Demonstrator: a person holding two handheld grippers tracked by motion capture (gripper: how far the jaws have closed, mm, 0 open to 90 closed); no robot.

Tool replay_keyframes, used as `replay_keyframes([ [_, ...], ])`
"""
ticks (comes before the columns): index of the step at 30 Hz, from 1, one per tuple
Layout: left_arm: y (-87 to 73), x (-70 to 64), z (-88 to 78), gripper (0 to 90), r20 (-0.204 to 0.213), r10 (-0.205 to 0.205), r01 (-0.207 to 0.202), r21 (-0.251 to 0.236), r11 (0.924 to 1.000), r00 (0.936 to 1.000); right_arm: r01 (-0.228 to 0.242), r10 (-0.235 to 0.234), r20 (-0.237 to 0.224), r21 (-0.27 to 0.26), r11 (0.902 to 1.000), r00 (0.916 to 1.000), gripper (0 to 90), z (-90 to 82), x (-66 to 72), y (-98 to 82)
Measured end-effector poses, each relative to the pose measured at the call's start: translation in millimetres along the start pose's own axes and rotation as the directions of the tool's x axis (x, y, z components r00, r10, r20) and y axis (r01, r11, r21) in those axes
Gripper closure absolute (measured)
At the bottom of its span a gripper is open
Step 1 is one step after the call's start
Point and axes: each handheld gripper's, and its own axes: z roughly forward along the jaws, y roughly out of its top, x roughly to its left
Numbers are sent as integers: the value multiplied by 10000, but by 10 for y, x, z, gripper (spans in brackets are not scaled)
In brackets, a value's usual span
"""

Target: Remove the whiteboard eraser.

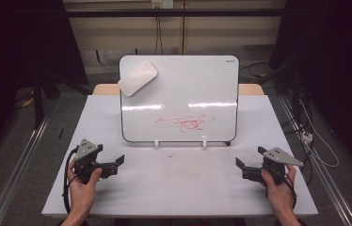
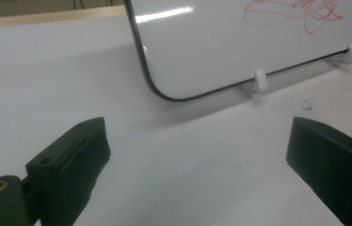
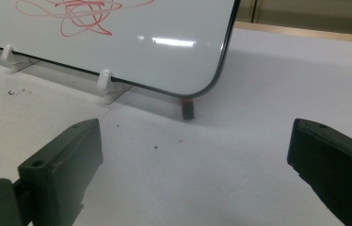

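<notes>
A whiteboard [image 1: 179, 94] stands upright on white feet in the middle of the table, with a red scribble [image 1: 185, 121] low on its face and a white eraser [image 1: 137, 77] stuck at its upper left corner. My left gripper [image 1: 117, 164] rests at the front left, open, with nothing between its jaws. At the front right my right gripper [image 1: 239, 167] is open too and holds nothing. The left gripper view has the board's lower left corner [image 2: 162, 92] ahead; the right gripper view has the lower right corner [image 3: 207, 87] and the scribble [image 3: 80, 14].
The white table [image 1: 179, 179] has a few dark specks [image 1: 172, 154] in front of the board. A small dark object [image 3: 188, 108] sticks out under the board's lower right corner. Cables and a plug [image 1: 307, 137] lie on the floor at the right.
</notes>
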Motion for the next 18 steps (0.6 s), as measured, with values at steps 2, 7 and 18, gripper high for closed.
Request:
replay_keyframes([
  [2, 62, -13, 14, 61, -56, 216, -216, 63, 9997, 9998, 28, -28, 3, 3, 10000, 10000, 35, 3, 2, 2],
  [7, 282, -42, 25, 66, 58, 544, -541, -438, 9976, 9985, 81, -81, 32, 2, 10000, 10000, 36, 6, 8, 7],
  [18, 717, -252, 153, 65, 41, 3091, -3089, -192, 9509, 9510, 260, -260, 19, 94, 9996, 9997, 34, -10, 60, 10],
])
